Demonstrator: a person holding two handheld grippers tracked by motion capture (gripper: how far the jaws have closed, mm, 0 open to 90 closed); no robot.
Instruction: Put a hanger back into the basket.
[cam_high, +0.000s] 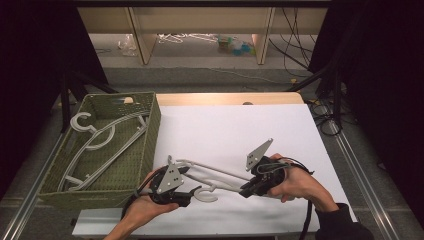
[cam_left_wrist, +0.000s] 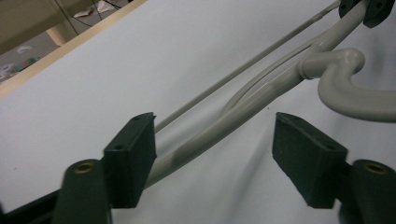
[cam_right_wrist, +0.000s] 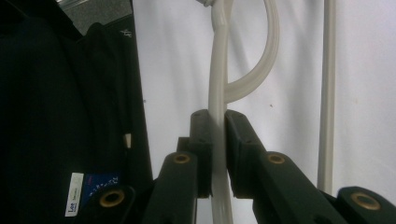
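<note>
A pale grey plastic hanger lies on the white table, near the front edge, with its hook toward me. My right gripper is shut on one arm of the hanger; both pads press on it in the right gripper view. At the hanger's other end, my left gripper is open. In the left gripper view the hanger's arm runs between the jaws close to the left one, and the right jaw stands well clear of it.
A green woven basket stands at the table's left with a few grey hangers in it. A dark sleeve lies left of the right gripper. Cables hang off the far right corner. Shelving stands beyond the table.
</note>
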